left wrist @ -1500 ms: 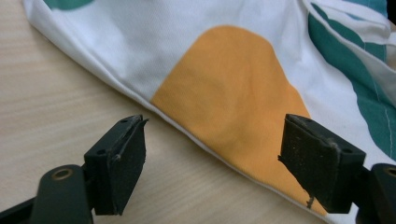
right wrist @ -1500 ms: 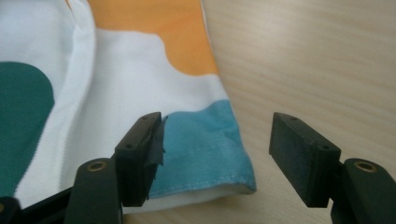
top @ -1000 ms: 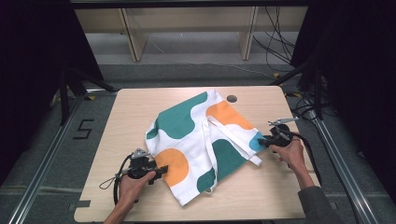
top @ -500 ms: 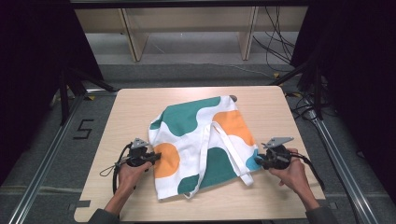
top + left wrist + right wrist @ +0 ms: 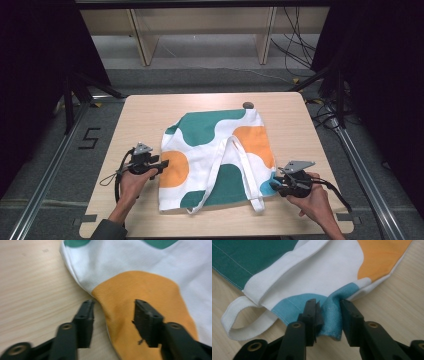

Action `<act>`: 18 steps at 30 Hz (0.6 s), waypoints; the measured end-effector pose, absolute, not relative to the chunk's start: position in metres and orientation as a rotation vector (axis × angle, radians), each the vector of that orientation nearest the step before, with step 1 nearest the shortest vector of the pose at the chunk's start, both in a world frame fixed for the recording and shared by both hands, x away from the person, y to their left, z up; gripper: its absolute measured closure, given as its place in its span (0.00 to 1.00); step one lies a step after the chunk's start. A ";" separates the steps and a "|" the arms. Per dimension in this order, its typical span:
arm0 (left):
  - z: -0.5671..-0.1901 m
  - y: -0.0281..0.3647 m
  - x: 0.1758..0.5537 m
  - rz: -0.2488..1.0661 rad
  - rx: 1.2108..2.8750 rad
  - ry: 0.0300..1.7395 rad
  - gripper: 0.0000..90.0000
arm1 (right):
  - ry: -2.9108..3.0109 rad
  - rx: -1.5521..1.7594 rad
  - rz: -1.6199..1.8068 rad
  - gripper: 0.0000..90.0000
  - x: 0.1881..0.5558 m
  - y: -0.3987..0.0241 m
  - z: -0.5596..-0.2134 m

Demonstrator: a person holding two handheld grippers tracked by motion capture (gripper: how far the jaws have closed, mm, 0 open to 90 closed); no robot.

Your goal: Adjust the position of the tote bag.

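Only thing we can actually read here is a big dark "5" (image 5: 89, 138) on the grey floor (image 5: 50, 165), just off the left edge of the table (image 5: 145, 112) in the high view. It looks taped or painted on in blocky strokes. Beyond that we've got nothing: the bag (image 5: 220, 155) carries coloured blobs but no print, logo or label that we can make out, and both gripper views give us plain fabric and bare wood grain, no lettering anywhere. The shelving at the back is too far off for us to read.
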State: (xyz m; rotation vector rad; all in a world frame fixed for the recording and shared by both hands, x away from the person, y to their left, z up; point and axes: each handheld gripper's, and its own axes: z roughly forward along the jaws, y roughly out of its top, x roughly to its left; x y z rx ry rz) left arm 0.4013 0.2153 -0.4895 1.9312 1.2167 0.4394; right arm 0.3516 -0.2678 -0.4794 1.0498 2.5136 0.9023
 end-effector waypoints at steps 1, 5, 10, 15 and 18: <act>-0.485 0.215 0.396 0.446 1.927 1.202 0.51 | 2.491 1.071 0.900 0.68 0.351 -0.270 -0.477; -0.470 0.200 0.369 0.381 1.927 1.091 0.46 | 2.442 1.133 1.007 0.58 0.348 -0.277 -0.461; -0.470 0.169 0.326 0.202 1.977 0.934 0.39 | 2.465 1.064 1.157 0.52 0.345 -0.268 -0.460; -0.478 0.157 0.309 0.155 2.019 0.883 0.34 | 2.508 1.027 1.121 0.49 0.343 -0.259 -0.461; -0.481 0.142 0.300 0.122 2.014 0.851 0.34 | 2.521 0.985 1.146 0.49 0.340 -0.253 -0.459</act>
